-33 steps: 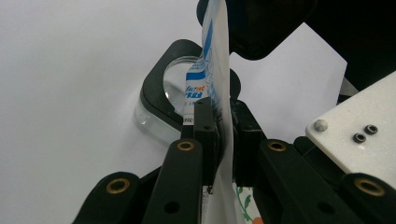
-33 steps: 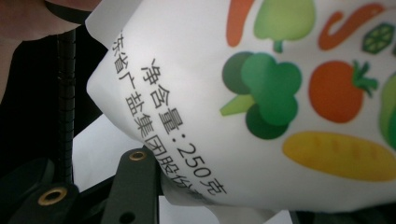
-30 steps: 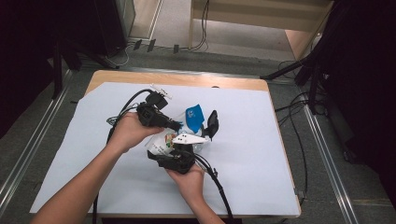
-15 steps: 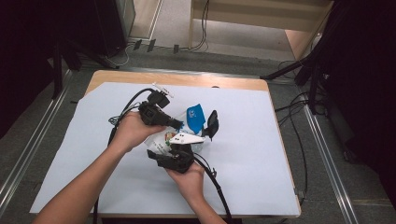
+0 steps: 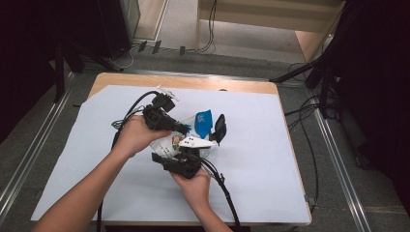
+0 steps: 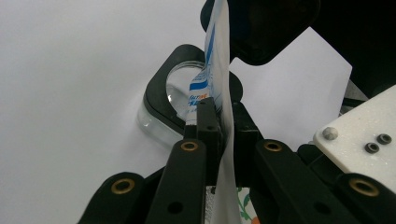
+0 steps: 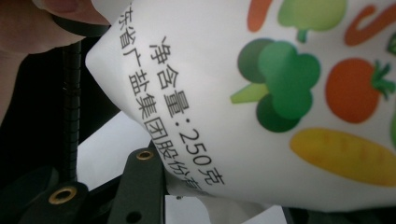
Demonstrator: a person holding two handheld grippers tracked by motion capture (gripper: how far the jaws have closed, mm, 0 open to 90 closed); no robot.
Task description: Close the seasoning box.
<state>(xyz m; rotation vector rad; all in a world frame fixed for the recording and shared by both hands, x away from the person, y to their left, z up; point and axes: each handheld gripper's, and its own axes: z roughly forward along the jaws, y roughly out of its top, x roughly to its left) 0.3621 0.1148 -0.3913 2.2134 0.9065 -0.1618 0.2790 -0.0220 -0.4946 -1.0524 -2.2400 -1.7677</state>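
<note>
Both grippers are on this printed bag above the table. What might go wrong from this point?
The left gripper is shut on a thin edge of the bag, so the film may tear or slip out if pulled. The right gripper meets the bag's bulging body, where a hold looks less sure, and the bag might sag or drop onto the white sheet. A black-rimmed clear piece lies just beyond the left jaws and might get knocked.
</note>
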